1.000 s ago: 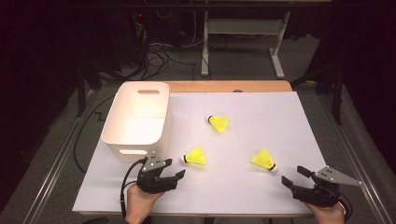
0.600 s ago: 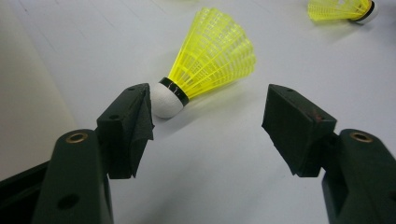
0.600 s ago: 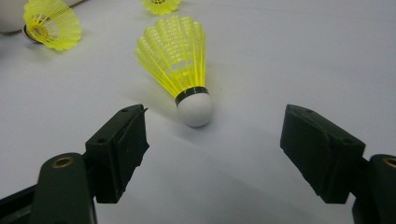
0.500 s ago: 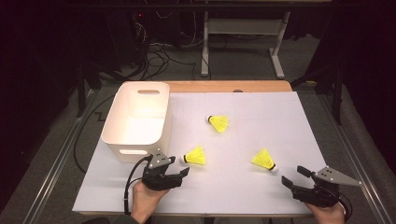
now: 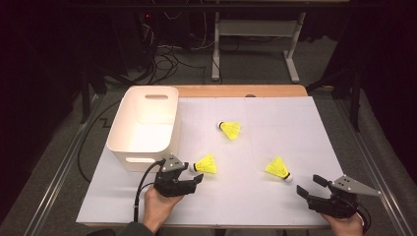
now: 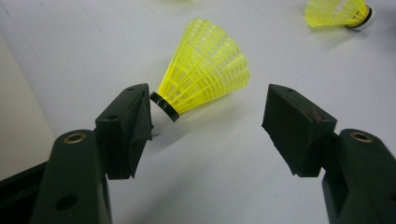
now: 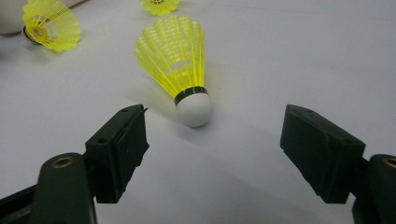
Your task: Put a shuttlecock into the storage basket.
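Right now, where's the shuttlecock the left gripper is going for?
In the high view the shuttlecock lies on the white sheet just right of the bin's front corner, its cork by the open left gripper.

no readable text, labels or nos. on anything in view.

White plastic tub [image 5: 119, 125] sits at about 10 o'clock on a big white paper sheet [image 5: 295, 128], empty inside as far as I can see. Wooden table edge [image 5: 236, 91] peeks out at 12. Past it: tangled cables [image 5: 162, 59] at 11, desk frame [image 5: 255, 27] at 12.
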Demonstrator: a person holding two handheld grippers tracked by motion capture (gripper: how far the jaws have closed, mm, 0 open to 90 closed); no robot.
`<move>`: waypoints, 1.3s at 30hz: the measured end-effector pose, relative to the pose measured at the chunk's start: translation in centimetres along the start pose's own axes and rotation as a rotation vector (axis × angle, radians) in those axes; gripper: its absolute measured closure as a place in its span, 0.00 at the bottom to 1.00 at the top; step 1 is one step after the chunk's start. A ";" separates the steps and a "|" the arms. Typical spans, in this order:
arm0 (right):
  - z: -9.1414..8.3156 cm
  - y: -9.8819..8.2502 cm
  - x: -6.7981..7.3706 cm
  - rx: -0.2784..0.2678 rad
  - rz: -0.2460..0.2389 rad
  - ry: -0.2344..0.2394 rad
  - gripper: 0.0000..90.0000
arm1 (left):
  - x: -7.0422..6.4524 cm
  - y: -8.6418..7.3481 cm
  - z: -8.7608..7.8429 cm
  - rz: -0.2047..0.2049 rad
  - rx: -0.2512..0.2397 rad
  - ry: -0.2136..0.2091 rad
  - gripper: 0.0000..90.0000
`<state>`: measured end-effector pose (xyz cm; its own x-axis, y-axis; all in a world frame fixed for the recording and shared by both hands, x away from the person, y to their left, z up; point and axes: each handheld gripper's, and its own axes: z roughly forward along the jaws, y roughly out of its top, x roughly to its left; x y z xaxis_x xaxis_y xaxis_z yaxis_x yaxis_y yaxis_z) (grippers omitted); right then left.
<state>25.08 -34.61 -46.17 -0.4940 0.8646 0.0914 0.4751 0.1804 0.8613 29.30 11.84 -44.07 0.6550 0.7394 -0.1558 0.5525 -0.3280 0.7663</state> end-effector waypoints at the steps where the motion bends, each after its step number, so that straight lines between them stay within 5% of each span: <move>1: 0.0 0.0 0.0 0.000 0.001 0.001 0.26 | 0.0 0.1 0.0 0.000 0.001 0.001 0.38; 39: 0.0 0.0 0.0 -0.001 -0.003 0.005 0.26 | -0.6 3.3 2.4 -0.002 0.048 0.010 0.35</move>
<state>25.09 -34.57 -46.15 -0.4989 0.8619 0.0909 0.4729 0.1829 0.8619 31.97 8.93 -42.92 0.6487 0.7460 -0.1504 0.5780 -0.3544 0.7351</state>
